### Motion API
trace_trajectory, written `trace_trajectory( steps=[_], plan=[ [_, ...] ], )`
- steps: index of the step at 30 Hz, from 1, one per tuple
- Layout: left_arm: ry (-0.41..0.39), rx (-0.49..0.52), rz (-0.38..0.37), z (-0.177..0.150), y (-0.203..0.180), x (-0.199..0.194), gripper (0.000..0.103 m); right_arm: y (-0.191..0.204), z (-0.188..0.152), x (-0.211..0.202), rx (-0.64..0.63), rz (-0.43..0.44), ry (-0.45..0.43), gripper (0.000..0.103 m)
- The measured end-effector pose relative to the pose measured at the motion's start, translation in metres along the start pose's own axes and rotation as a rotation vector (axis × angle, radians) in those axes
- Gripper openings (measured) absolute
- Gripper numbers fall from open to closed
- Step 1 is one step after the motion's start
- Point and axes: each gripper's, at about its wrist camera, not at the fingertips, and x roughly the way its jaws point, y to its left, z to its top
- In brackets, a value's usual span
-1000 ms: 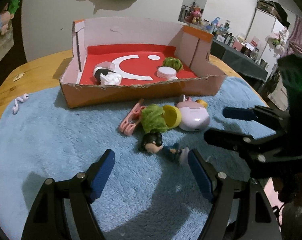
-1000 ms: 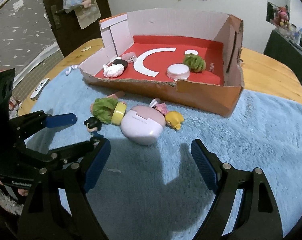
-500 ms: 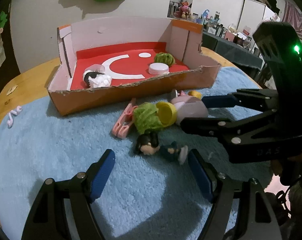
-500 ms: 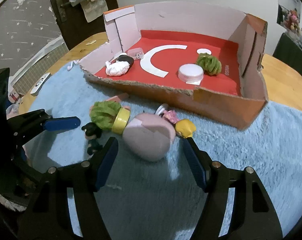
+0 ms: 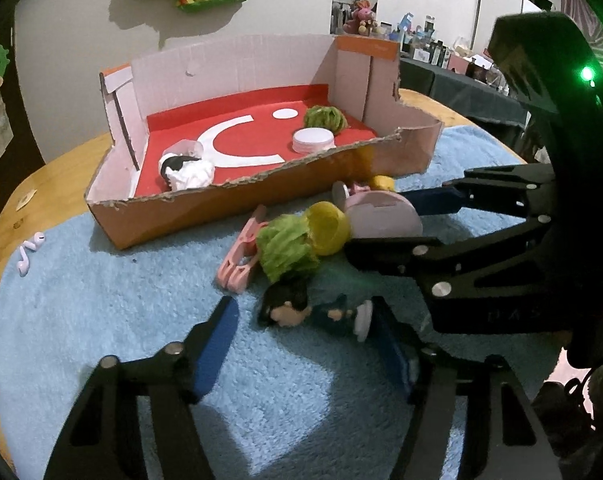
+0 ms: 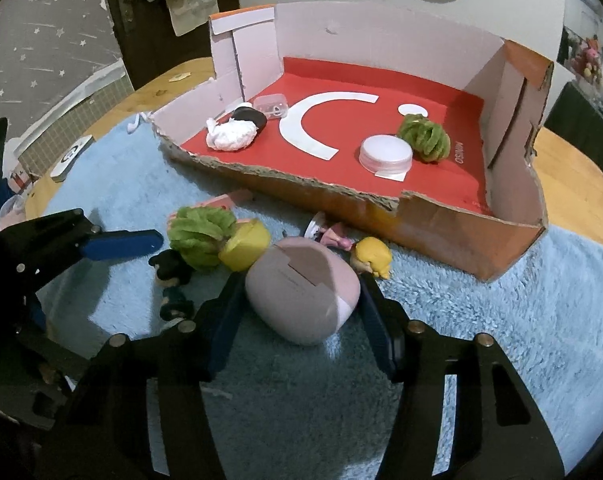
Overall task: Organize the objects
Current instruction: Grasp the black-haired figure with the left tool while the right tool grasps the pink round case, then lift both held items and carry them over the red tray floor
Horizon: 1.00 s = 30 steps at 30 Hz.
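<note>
Blue mat (image 6: pixel 481 340): pink case (image 6: pixel 301 292) between closing right tongs (image 6: pixel 299 322)

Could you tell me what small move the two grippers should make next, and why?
Probably finish closing, then lift. The right gripper straddles the pink case and the left gripper straddles the doll; both sets of jaws are closing, and none looks firmly pressed on yet. Both things lie on the blue mat, outside the box where sorted items sit.
</note>
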Motion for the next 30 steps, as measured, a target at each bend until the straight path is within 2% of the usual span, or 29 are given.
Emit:
trace_trajectory(
  steps=[1, 30],
  plan=[
    [-0.001, 0.000, -0.005, 0.000, 0.000, 0.000, 0.056, 0.000, -0.001, -0.001, 0.002, 0.000, -0.001, 0.055],
    [-0.035, -0.052, -0.018, -0.007, 0.003, -0.024, 0.056, 0.008, -0.023, -0.036, 0.064, 0.051, -0.036, 0.055]
  ],
)
